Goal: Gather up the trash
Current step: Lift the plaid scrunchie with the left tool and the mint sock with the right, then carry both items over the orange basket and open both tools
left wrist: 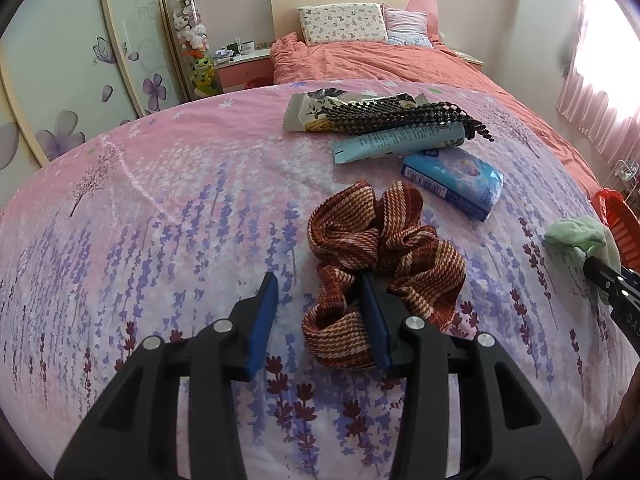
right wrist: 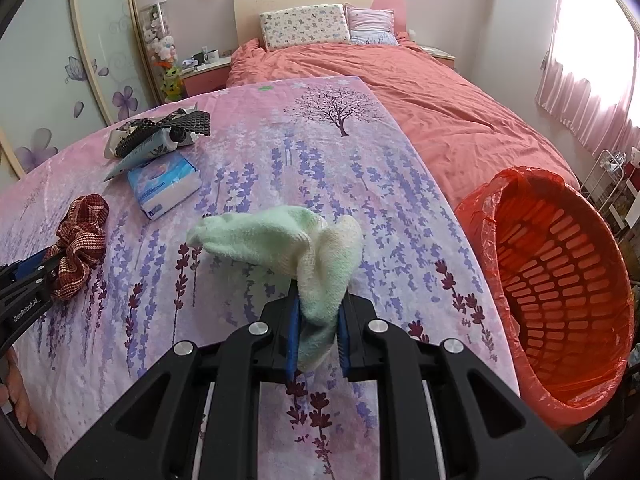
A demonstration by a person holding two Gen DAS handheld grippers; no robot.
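My right gripper (right wrist: 318,328) is shut on a pale green towel cloth (right wrist: 288,240) and holds it above the bed sheet, left of the red bin (right wrist: 560,280). The cloth also shows at the right edge of the left wrist view (left wrist: 576,234). My left gripper (left wrist: 320,296) is open over the sheet; its right finger lies against a red-brown striped scrunchie (left wrist: 384,248), which also shows in the right wrist view (right wrist: 80,240). Further back lie a blue tissue pack (left wrist: 456,184), a blue tube (left wrist: 400,142), a snack wrapper (left wrist: 316,114) and a black studded strip (left wrist: 404,114).
The items lie on a pink and purple floral sheet (left wrist: 180,200) over an orange-pink quilt (right wrist: 440,92). The bin, lined with a red bag, tilts at the bed's right edge. Pillows (left wrist: 344,22), a bedside table (left wrist: 244,60) and a wardrobe (left wrist: 80,60) stand behind.
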